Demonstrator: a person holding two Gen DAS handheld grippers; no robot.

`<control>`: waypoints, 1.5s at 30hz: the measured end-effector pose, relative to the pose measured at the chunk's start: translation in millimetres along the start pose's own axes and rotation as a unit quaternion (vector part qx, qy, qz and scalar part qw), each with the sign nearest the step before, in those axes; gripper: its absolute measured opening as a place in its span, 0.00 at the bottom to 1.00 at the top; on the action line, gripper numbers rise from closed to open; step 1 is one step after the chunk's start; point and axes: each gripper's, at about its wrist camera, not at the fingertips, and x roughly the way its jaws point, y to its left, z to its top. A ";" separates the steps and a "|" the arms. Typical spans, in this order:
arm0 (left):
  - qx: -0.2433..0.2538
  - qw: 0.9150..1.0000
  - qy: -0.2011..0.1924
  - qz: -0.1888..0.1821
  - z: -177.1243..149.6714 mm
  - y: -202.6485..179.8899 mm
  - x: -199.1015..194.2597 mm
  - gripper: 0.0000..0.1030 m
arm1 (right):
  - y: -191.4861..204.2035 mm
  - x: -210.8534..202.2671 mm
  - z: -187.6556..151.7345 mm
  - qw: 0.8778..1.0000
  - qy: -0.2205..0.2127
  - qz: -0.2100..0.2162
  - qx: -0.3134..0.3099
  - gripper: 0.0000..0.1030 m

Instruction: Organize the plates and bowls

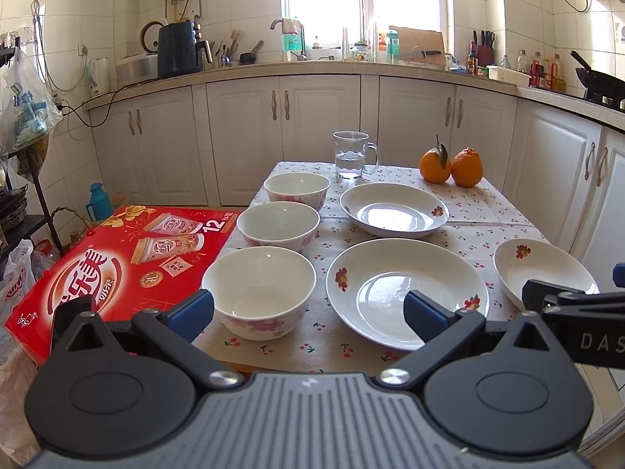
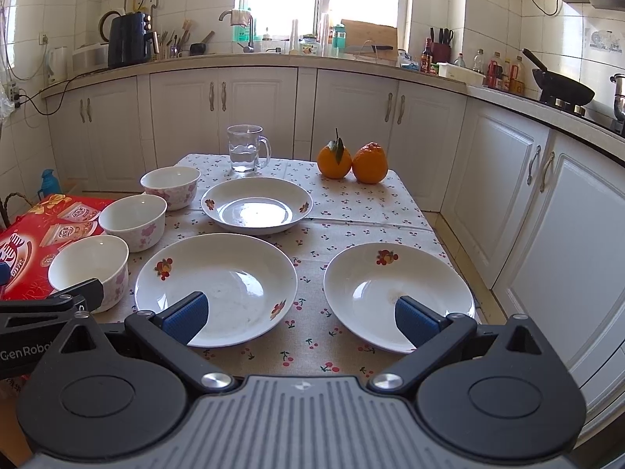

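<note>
Three white bowls with pink flowers stand in a column on the table's left: near (image 1: 258, 290) (image 2: 90, 269), middle (image 1: 278, 224) (image 2: 133, 219) and far (image 1: 297, 190) (image 2: 170, 186). Three white plates with fruit prints lie to their right: a far one (image 1: 393, 208) (image 2: 256, 204), a near middle one (image 1: 406, 292) (image 2: 215, 286) and a near right one (image 1: 543, 271) (image 2: 398, 294). My left gripper (image 1: 308, 312) is open and empty, low in front of the near bowl and middle plate. My right gripper (image 2: 300, 318) is open and empty, in front of the two near plates.
A glass mug of water (image 1: 351, 154) (image 2: 246, 147) and two oranges (image 1: 451, 166) (image 2: 351, 161) stand at the table's far end. A red carton (image 1: 125, 258) (image 2: 35, 230) lies left of the table. White cabinets stand behind and to the right.
</note>
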 end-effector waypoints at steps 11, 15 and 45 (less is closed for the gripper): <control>-0.003 1.000 0.002 0.002 -0.9 0.3 2.2 0.99 | 0.2 -0.8 0.2 1.000 0.000 0.000 -0.003 1.00; -0.003 1.000 0.001 0.003 -1.5 -0.1 2.0 0.99 | 0.4 -1.4 0.5 1.000 -0.001 -0.001 -0.003 1.00; -0.004 1.000 0.002 0.006 -1.1 -0.1 2.7 0.99 | 0.6 -1.8 2.7 1.000 -0.003 0.002 -0.010 1.00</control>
